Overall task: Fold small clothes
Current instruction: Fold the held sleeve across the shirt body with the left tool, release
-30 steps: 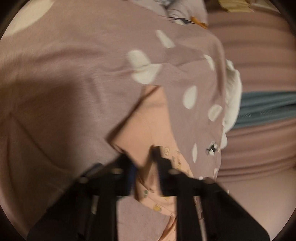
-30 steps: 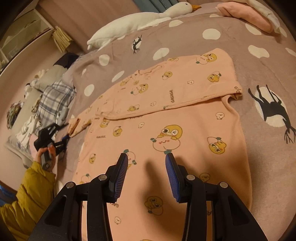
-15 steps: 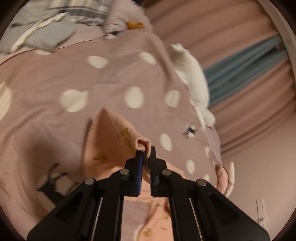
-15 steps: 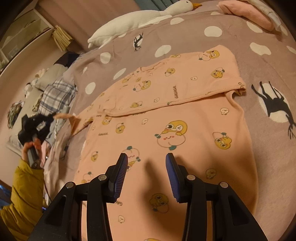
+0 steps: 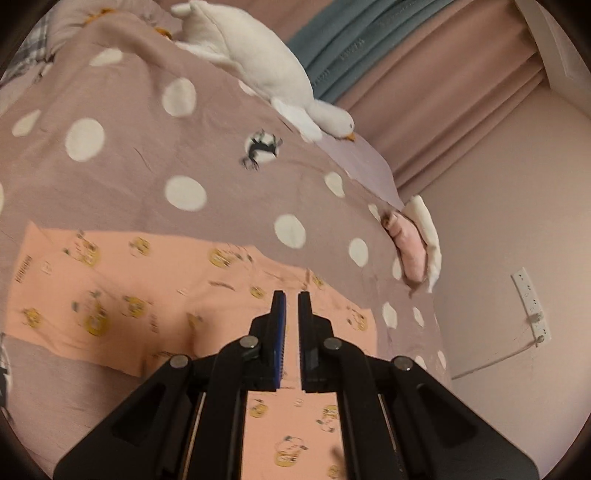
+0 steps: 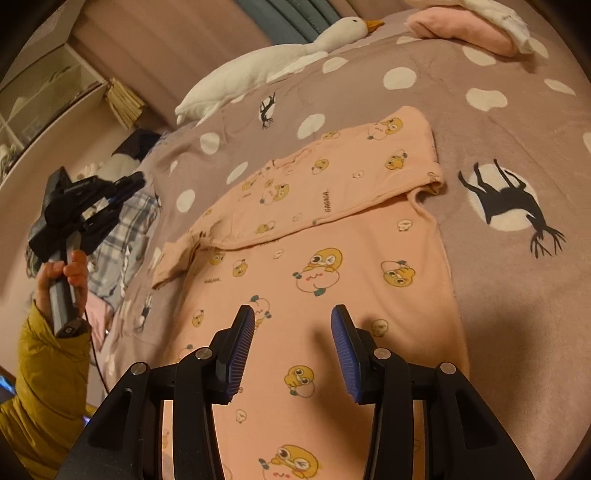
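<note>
A small peach garment (image 6: 317,258) with yellow cartoon prints lies flat on the mauve dotted bedspread (image 6: 517,147). One sleeve is folded across its top; the other sleeve (image 6: 173,262) lies at its left edge. My right gripper (image 6: 291,314) is open and empty, hovering over the garment's middle. My left gripper (image 5: 288,295) has its jaws almost closed with nothing between them, held above the garment (image 5: 147,295). It also shows in the right wrist view (image 6: 125,184), raised off the bed at the left, clear of the sleeve.
A white plush goose (image 6: 266,62) lies along the far bed edge. Folded pink and white clothes (image 6: 472,29) sit at the far right corner. Plaid and other clothes (image 6: 125,229) are piled at the left. Curtains (image 5: 424,74) and wall (image 5: 517,221) lie beyond.
My left gripper held the sleeve cuff half a second ago; it has let go and lifted away, and the sleeve lies on the bed. My right gripper has barely moved.
</note>
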Demonstrator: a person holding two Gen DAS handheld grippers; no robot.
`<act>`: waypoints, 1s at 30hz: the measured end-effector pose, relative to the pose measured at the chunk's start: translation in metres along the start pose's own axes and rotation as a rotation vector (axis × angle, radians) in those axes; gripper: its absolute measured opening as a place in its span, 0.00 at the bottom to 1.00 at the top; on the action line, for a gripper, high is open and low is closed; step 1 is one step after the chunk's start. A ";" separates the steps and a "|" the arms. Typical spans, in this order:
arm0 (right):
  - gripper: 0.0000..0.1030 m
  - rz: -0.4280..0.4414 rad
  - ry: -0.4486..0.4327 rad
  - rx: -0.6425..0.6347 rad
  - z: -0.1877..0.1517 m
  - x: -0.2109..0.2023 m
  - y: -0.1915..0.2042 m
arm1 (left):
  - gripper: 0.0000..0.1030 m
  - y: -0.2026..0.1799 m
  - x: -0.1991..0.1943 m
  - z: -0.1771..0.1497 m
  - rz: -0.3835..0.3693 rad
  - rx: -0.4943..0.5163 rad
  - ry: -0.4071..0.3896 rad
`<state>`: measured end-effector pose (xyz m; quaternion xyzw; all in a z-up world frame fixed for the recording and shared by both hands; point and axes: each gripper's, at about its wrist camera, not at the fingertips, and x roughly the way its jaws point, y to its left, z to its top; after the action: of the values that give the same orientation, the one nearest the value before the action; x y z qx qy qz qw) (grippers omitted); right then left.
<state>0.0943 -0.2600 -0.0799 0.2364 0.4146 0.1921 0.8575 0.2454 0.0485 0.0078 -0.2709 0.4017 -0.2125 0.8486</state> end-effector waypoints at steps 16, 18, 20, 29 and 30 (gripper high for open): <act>0.56 0.379 0.270 0.009 0.051 0.186 0.126 | 0.65 0.125 -0.067 -0.028 0.247 -0.149 -0.040; 0.56 0.374 0.279 0.024 0.059 0.208 0.136 | 0.65 0.143 -0.067 -0.025 0.245 -0.181 -0.042; 0.56 0.353 0.282 0.020 0.062 0.219 0.141 | 0.65 0.155 -0.066 -0.023 0.241 -0.208 -0.045; 0.52 0.260 0.305 -0.016 0.072 0.261 0.165 | 0.65 0.197 -0.056 -0.007 0.228 -0.271 -0.055; 0.51 0.250 0.307 -0.016 0.071 0.265 0.168 | 0.65 0.200 -0.058 -0.005 0.225 -0.274 -0.063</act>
<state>0.2831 -0.0016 -0.1104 0.2470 0.5063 0.3343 0.7556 0.2361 0.2329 -0.0879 -0.3441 0.4279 -0.0510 0.8342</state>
